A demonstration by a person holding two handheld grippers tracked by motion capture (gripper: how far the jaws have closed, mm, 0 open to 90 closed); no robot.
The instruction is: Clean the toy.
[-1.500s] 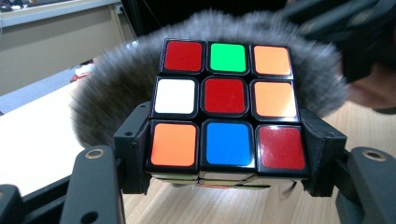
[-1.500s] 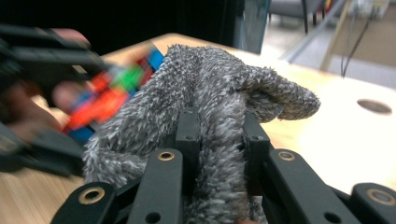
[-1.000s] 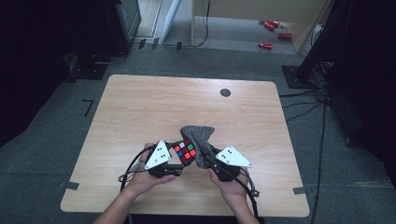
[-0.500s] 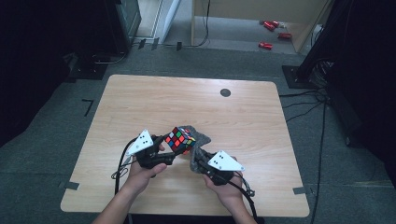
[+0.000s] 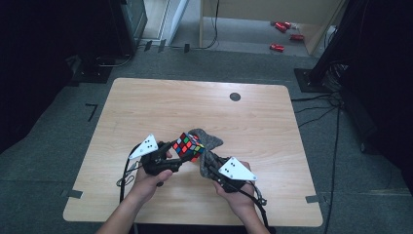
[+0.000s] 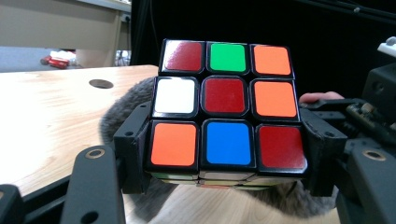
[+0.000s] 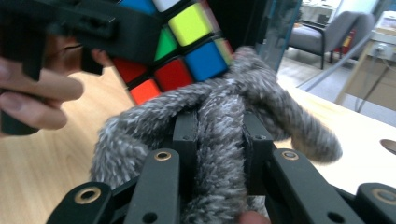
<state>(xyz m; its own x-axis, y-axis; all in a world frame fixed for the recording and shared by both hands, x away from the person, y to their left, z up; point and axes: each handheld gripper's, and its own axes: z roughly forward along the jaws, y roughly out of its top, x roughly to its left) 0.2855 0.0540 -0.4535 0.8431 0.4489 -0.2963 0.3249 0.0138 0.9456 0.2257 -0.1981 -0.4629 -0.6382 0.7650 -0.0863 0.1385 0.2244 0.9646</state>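
My left gripper (image 5: 171, 155) is clamped on the puzzle cube (image 5: 188, 146), 1 jaw pressed against each of 2 opposite sides, and it holds the cube clear of the table (image 5: 146, 102), above the middle of the near half of the top. In the left gripper view the cube (image 6: 227, 108) faces the camera with 9 stickers: red, green, orange in the top row; white, red, orange in the middle row; orange, blue, red in the bottom row. My right gripper (image 5: 208, 165) is clenched on the grey fuzzy cloth (image 5: 210, 142), with a fold of the pile pinched between its 2 jaws. In the right gripper view the cloth (image 7: 219, 116) lies bunched against the underside of the cube (image 7: 182, 51), touching it. Both grippers sit close together, nearer the near edge of the table than the far edge.
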